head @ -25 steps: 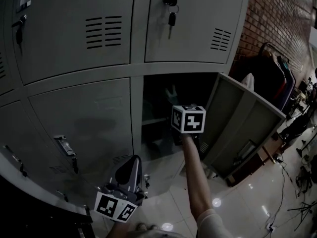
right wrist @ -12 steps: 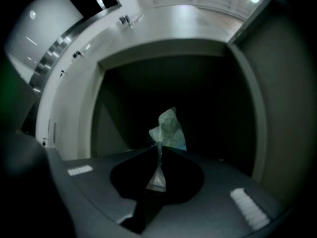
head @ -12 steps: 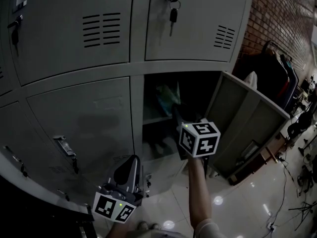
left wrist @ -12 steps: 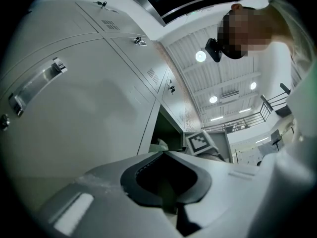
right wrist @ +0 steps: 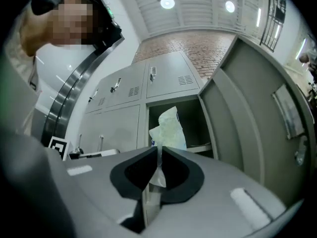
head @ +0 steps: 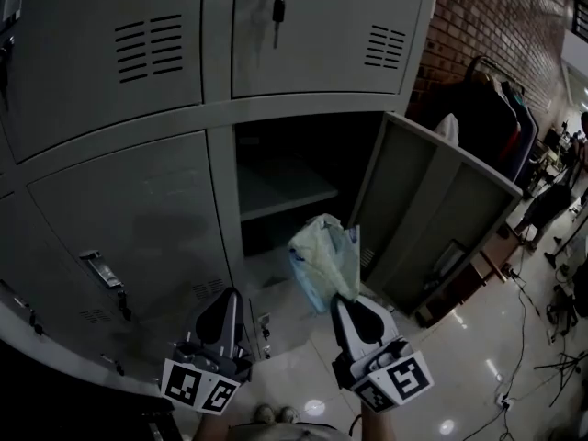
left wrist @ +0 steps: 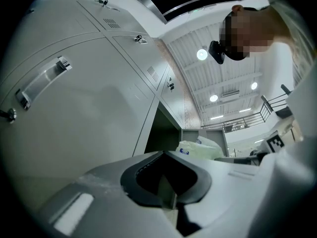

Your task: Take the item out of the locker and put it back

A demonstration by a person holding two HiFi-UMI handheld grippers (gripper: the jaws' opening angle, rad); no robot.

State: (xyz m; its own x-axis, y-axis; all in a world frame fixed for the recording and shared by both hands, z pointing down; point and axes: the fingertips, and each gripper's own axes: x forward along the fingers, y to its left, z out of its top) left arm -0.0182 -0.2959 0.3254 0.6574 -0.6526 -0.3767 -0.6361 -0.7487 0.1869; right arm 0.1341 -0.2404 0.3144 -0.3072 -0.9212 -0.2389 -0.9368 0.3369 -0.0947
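My right gripper (head: 343, 303) is shut on a crumpled pale green plastic bag (head: 322, 255), which hangs in the air in front of the open lower locker (head: 246, 246). In the right gripper view the jaws pinch a fold of the bag (right wrist: 168, 129) at the right gripper's (right wrist: 158, 151) tips. The locker's shelf (head: 285, 191) is bare and its door (head: 432, 219) stands swung out to the right. My left gripper (head: 230, 299) is held low to the left, shut and holding nothing. From the left gripper (left wrist: 165, 154) view, the bag (left wrist: 198, 148) shows beyond its tips.
Closed grey lockers (head: 129, 200) fill the left and top, and a key (head: 276, 7) hangs in an upper door. A brick wall (head: 496, 16) and a rack of dark clothes (head: 491, 108) are at the right. Glossy floor tiles (head: 459, 338) lie below.
My right gripper was reaching into the locker. It has closed on the bag and drawn back toward me, bringing the bag out. The left gripper has hardly moved.
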